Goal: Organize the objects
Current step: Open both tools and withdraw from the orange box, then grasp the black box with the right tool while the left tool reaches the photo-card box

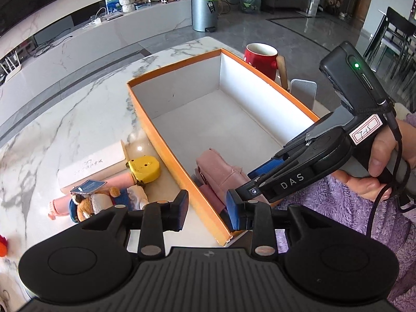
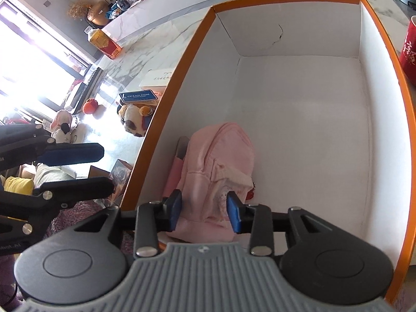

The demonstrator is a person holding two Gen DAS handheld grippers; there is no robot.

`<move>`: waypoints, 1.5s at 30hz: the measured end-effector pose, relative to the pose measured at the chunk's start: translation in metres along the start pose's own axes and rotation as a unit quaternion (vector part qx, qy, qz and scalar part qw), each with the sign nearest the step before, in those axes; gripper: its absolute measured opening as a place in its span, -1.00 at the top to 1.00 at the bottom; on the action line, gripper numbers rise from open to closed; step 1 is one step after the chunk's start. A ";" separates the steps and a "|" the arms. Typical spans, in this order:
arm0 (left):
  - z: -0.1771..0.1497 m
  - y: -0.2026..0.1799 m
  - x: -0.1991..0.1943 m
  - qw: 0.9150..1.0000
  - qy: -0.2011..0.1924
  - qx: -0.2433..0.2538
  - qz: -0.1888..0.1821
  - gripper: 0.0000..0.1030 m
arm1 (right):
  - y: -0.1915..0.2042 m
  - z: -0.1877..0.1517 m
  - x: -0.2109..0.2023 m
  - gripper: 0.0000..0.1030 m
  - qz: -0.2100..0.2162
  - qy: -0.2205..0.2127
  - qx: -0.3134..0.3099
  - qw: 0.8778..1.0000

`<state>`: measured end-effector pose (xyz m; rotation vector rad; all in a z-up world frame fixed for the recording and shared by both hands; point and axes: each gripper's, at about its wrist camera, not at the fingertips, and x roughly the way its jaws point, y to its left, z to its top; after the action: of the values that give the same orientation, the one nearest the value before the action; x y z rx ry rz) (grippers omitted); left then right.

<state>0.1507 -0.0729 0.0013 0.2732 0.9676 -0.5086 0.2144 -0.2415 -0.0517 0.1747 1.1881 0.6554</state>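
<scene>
Backpack [image 2: 221, 176] bottom hides behind the right gripper [image 2: 204, 212], whose jaws seemingly pinch it inside the orange box [image 2: 166, 119]. Left gripper [image 1: 208, 209] jaws gape, holding nothing.

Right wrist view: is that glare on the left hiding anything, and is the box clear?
Right wrist view: window glare washes out the table beside the plush dog; orange box and pink backpack are sharp. Left wrist view: evenly lit, fisheye bends the box rim.
</scene>
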 end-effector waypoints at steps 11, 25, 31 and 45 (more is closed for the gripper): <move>-0.032 0.023 -0.025 0.998 -0.016 -0.057 0.008 0.09 | 0.023 -0.012 -0.041 0.02 0.000 -0.080 -0.028 0.996; -0.116 0.059 -0.054 0.986 0.001 -0.149 0.082 -0.02 | 0.116 -0.070 -0.037 0.02 0.073 -0.123 -0.100 0.985; -0.138 0.071 -0.048 0.982 0.014 -0.171 0.073 -0.03 | 0.136 -0.082 0.015 0.02 0.036 -0.072 -0.146 0.986; -0.142 0.087 -0.001 0.985 0.069 -0.138 0.078 -0.08 | 0.151 -0.055 0.109 -0.11 -0.013 0.021 -0.260 0.965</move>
<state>0.0951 0.0639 -0.0754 0.1342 1.1270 -0.2096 0.1307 -0.0706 -0.0905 -0.2989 1.0192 0.9282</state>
